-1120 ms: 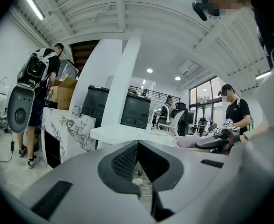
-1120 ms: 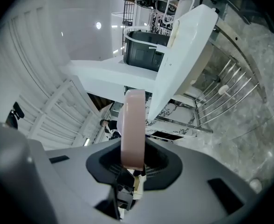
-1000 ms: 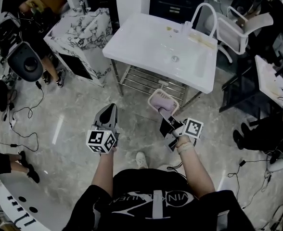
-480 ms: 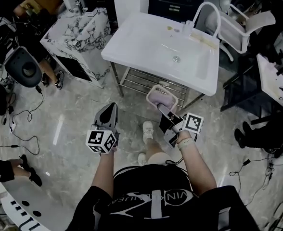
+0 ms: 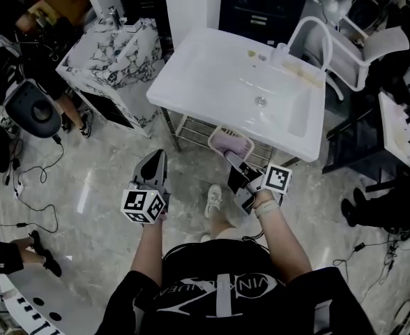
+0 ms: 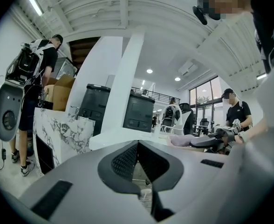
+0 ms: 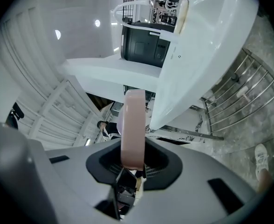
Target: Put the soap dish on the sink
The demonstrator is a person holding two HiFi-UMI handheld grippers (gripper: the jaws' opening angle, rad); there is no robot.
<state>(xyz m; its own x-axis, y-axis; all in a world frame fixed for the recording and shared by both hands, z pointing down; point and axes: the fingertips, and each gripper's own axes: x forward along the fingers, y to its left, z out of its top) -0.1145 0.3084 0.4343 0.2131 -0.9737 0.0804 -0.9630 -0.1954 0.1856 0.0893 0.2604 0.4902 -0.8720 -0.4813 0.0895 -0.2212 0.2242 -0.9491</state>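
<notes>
Soap dish (image 5: 231,143) is off the ground in the right gripper (image 5: 233,158), whose jaws are clamped on one of its end walls; it hangs just in front of the near edge of the sink (image 5: 191,75), above the metal rack (image 5: 194,121) beneath, and not yet over the sink's top. In the right gripper view the dish (image 7: 133,129) shows edge-on, a thin pink wall pinched between the pads. It looks like a small, shallow, stiff tray, probably light plastic, so weight should be no trouble. A smooth wall held at one end could pivot in the jaws, though, so a hold low on that wall seems soundest. The sink's glossy white top may let it slide; the flat left part looks the safest landing. The left gripper (image 5: 155,160) has its jaws together on nothing.
</notes>
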